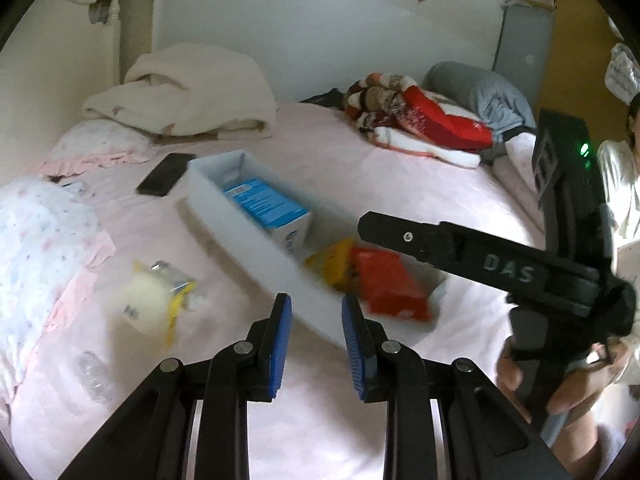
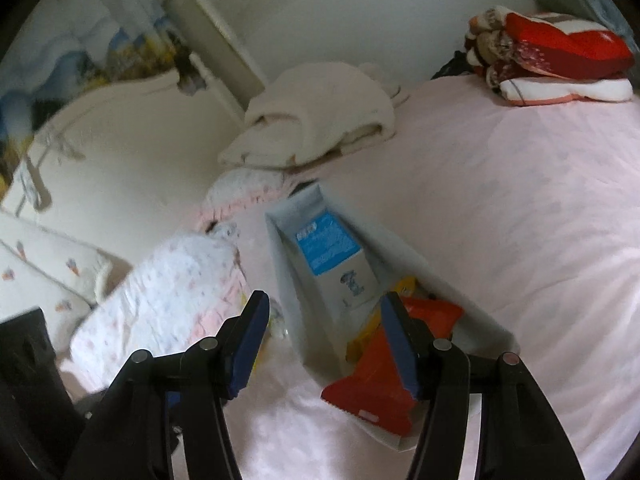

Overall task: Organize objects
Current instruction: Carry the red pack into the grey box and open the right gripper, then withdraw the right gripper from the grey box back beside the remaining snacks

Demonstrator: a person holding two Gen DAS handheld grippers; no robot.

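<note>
A long white open box (image 1: 256,240) lies on the pink bed. It holds a blue and white carton (image 1: 268,210), a yellow packet (image 1: 332,262) and a red packet (image 1: 388,288). My left gripper (image 1: 316,312) is open and empty, just before the box's near wall. A white item in yellow and clear wrapping (image 1: 154,300) lies loose left of the box. In the right wrist view the box (image 2: 288,280) shows lengthwise with the carton (image 2: 332,252) and the red packet (image 2: 376,376). My right gripper (image 2: 324,320) is open and empty above the box's near end; it also shows in the left wrist view (image 1: 460,248).
A black phone (image 1: 166,174) lies beyond the box. A cream blanket (image 1: 188,92) and a red patterned blanket (image 1: 416,120) are folded at the back. A floral pillow (image 1: 36,232) lies at the left and a clear plastic bottle (image 1: 94,376) near the front left.
</note>
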